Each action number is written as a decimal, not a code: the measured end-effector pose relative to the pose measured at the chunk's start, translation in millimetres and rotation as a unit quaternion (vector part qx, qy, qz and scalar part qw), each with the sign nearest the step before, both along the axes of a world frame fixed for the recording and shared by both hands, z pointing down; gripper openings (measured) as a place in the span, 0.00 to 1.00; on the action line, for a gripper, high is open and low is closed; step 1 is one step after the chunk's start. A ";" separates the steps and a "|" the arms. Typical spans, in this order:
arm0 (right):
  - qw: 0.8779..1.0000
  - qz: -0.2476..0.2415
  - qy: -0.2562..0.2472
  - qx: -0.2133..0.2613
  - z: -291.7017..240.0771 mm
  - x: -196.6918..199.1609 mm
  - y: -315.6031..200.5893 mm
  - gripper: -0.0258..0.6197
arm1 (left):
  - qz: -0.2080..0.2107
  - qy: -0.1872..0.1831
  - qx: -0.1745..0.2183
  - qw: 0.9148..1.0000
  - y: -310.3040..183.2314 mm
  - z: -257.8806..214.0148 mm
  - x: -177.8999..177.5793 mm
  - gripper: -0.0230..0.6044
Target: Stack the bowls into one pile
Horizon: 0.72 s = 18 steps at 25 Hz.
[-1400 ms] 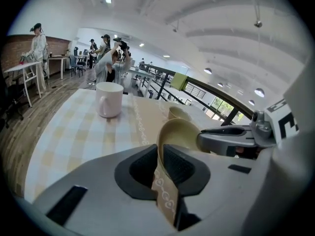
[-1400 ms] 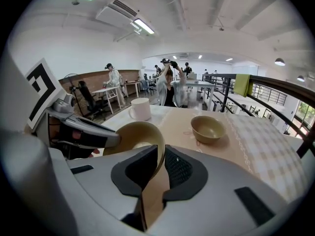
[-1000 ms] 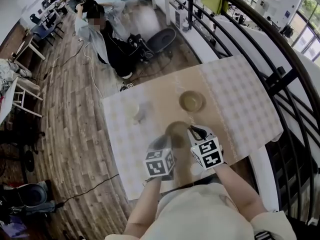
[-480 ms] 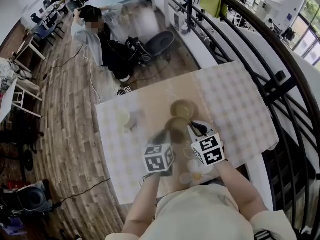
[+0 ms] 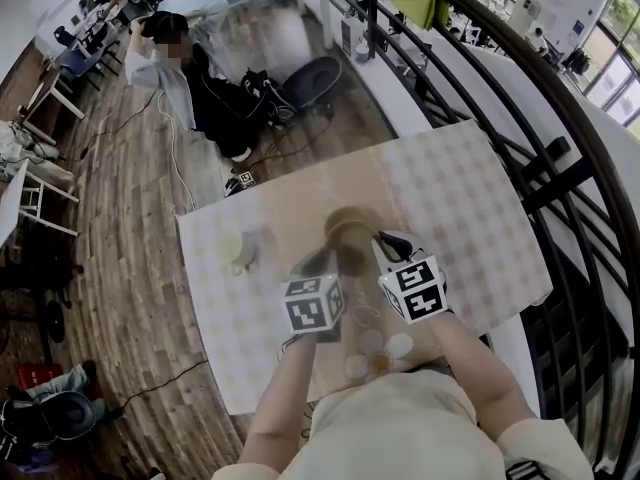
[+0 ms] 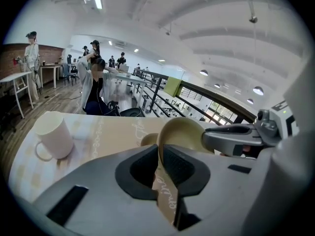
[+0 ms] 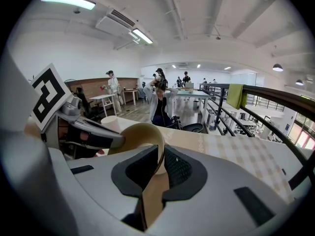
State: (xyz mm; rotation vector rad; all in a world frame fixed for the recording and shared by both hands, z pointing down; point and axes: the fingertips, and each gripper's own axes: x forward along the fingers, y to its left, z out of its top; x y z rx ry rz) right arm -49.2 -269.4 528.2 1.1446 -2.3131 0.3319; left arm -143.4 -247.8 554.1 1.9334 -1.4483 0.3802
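A tan bowl (image 5: 350, 232) hangs over the table, held by both grippers on opposite sides of its rim. My left gripper (image 5: 322, 262) is shut on the bowl's left rim (image 6: 181, 132), its pads pinching the thin wall. On the right rim (image 7: 140, 134) my right gripper (image 5: 386, 244) is shut in the same way. A second tan bowl (image 6: 146, 139) stands on the table just beyond the held one; in the head view the held bowl covers almost all of it. Each gripper view shows the other gripper across the bowl, the right gripper (image 6: 246, 134) and the left gripper (image 7: 81, 119).
A white mug (image 5: 232, 248) stands on the table's left part, also in the left gripper view (image 6: 54, 134). The table (image 5: 470, 198) has a checked cloth. A dark railing (image 5: 560, 158) runs along the right. A person (image 5: 200, 88) sits on the floor beyond the table.
Both grippers carried the held bowl away from me across the table. It was short of the second bowl and now hangs over it.
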 end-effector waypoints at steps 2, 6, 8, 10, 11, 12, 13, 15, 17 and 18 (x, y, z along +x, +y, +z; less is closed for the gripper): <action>1.000 -0.002 0.002 -0.001 1.6 0.1 -7.7 0.09 | -0.001 -0.002 0.000 1.000 -7.1 1.0 0.4 0.08; 1.000 -0.006 0.003 -0.004 8.0 -3.1 -21.8 0.09 | -0.005 -0.006 -0.006 1.000 -20.0 8.2 -2.5 0.08; 1.000 -0.009 0.004 -0.008 16.2 -6.6 -28.5 0.09 | -0.007 -0.009 -0.012 1.000 -26.0 16.4 -6.4 0.08; 1.000 -0.011 0.006 -0.013 23.6 -8.3 -34.0 0.09 | -0.009 -0.012 -0.017 1.000 -31.7 22.4 -7.8 0.08; 1.000 -0.012 0.007 -0.016 26.3 -8.6 -36.2 0.09 | -0.009 -0.013 -0.020 1.000 -34.1 25.1 -8.0 0.08; 1.000 -0.012 0.009 -0.018 28.7 -8.9 -38.4 0.09 | -0.009 -0.016 -0.023 1.000 -36.0 28.0 -8.2 0.08; 1.000 -0.014 0.010 -0.019 31.0 -9.7 -40.6 0.09 | -0.009 -0.018 -0.027 0.999 -37.7 31.1 -8.5 0.08; 0.999 -0.018 0.014 -0.023 37.3 -12.4 -45.3 0.09 | -0.008 -0.021 -0.039 0.999 -41.0 40.1 -9.7 0.08; 0.999 -0.023 0.018 -0.029 46.0 -15.3 -49.3 0.09 | -0.007 -0.026 -0.052 0.998 -43.8 50.9 -11.3 0.08; 0.999 -0.026 0.021 -0.033 50.4 -16.5 -50.8 0.09 | -0.007 -0.028 -0.057 0.998 -44.8 55.5 -12.3 0.08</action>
